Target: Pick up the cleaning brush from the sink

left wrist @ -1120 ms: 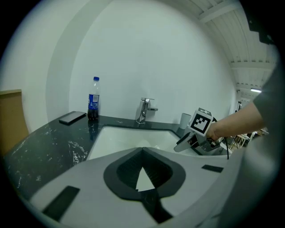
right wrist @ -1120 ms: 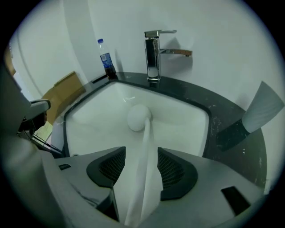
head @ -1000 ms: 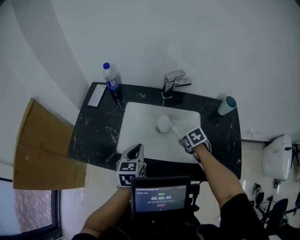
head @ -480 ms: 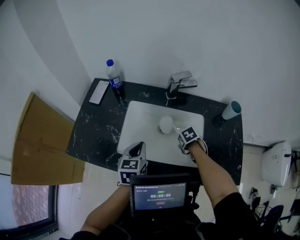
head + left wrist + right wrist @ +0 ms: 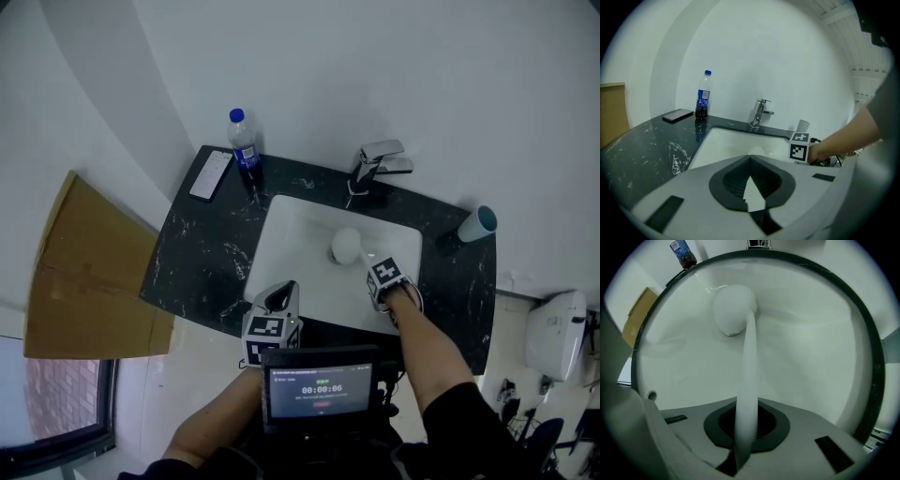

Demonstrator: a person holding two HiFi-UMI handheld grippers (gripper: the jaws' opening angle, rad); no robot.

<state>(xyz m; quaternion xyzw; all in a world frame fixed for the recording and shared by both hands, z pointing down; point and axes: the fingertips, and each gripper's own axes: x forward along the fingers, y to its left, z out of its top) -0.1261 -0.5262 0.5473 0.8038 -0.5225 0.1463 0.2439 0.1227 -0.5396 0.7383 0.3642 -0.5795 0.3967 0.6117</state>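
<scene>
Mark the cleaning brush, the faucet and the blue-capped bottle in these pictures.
cleaning brush [image 5: 748, 364]: right gripper view, middle of its white handle.
faucet [image 5: 377, 157]: head view, top of its chrome body.
bottle [image 5: 247, 148]: head view, its blue label.

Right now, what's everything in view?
brush: 1, white, in the sink
sink: 1, white, in the counter
counter: 1, black marbled, against wall
faucet: 1, chrome, behind sink
bottle: 1, blue-capped, counter's back left
phone: 1, dark, beside bottle
cup: 1, teal-white, counter's back right
cardboard: 1, brown, left of counter
fixture: 1, white, right of counter
screen: 1, dark, at person's chest
left gripper: 1, grey, fingers together, empty, sink's near edge
right gripper: 1, grey, fingers closing on brush handle
</scene>
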